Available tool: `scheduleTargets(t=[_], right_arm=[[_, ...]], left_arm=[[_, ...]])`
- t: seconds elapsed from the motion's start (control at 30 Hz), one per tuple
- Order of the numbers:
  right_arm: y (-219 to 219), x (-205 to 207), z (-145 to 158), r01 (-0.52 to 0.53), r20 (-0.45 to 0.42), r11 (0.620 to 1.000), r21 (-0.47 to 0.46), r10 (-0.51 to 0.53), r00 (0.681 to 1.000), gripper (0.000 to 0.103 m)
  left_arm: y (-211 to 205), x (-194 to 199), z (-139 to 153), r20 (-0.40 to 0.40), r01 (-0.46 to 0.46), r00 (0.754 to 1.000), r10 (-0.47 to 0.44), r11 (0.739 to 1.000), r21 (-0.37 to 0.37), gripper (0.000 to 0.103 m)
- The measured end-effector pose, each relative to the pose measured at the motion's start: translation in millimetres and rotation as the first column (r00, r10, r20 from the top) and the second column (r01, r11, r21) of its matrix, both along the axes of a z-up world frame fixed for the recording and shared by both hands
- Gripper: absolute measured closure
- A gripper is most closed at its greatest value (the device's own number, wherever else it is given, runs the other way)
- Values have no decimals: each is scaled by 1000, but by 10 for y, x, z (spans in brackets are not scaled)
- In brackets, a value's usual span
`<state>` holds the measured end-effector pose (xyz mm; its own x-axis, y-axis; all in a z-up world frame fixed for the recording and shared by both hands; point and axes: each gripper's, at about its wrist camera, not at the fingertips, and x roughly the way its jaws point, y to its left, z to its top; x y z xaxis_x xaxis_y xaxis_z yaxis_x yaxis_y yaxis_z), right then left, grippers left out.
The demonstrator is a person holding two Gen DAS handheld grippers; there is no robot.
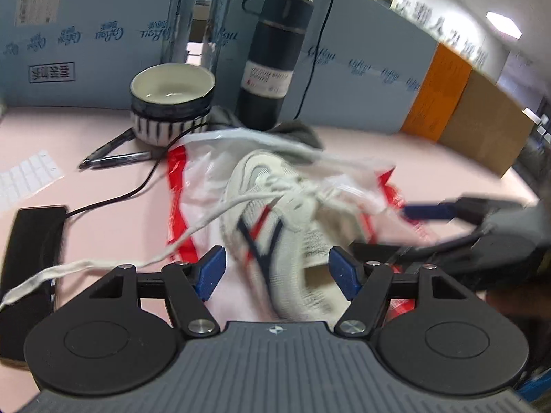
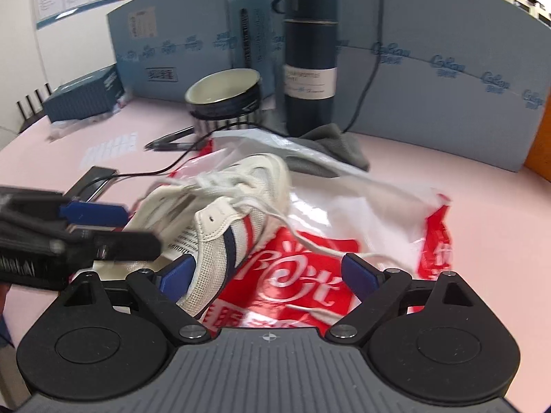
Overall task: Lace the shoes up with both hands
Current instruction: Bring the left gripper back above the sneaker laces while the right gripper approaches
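A white sneaker (image 1: 292, 213) with navy and red stripes lies on a red-and-white plastic bag (image 2: 310, 285) on the pink table. My left gripper (image 1: 277, 272) straddles the shoe's heel end with its blue pads (image 1: 210, 272) on either side; I see no clear press on it. One white lace (image 1: 103, 266) trails from the eyelets to the left, over the left finger. My right gripper (image 2: 267, 275) stands open, wide, its left pad (image 2: 175, 275) against the shoe's (image 2: 234, 199) heel side. A second lace (image 2: 310, 244) runs across the bag toward its right finger.
Behind the shoe stand a striped bowl (image 1: 172, 103) and a dark thermos (image 1: 275, 62), with a grey cloth (image 2: 330, 148) and two pens (image 1: 113, 158) nearby. A black device (image 1: 31, 241) with a cable lies at the left. Blue partitions (image 2: 430, 86) wall the table's back.
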<state>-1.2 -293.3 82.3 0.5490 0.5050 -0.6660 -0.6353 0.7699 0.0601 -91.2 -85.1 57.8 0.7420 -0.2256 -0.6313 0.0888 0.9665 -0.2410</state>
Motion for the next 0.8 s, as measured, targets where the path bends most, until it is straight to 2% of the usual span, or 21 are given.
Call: scheduleTargets(t=[0.1,0.17,0.27,0.37,0.43,0.6,0.8], right_arm=[[-158,30,70,18,9,999,30,-19,1000,10],[-308,39,109,34,29,998,58,-36,999,9],[-564,61,118,78,41,994,81,-81,996,8],[-775,81,53,86,29,995,56,-88,996,8],[-898,53,-1,42,25,998,48,-43,999,8],[-1005,-108,-39,-122,92,992,33,118,989,8],[-858,14,59,-310,160,950,-38,312,936,8]], left_arm=[[-3,-31,-42,-11,-14,1000,13,999,-29,36],[-10,-51,-48,-9,-31,999,31,999,-26,27],[7,-63,-56,-10,-65,998,65,998,-21,24],[40,-69,-65,-16,-107,994,107,994,-25,23],[56,-77,-60,-15,-126,992,126,992,-30,23],[61,-92,-31,-6,-159,987,159,987,-34,22],[9,-104,7,1,-175,985,175,984,-20,22]])
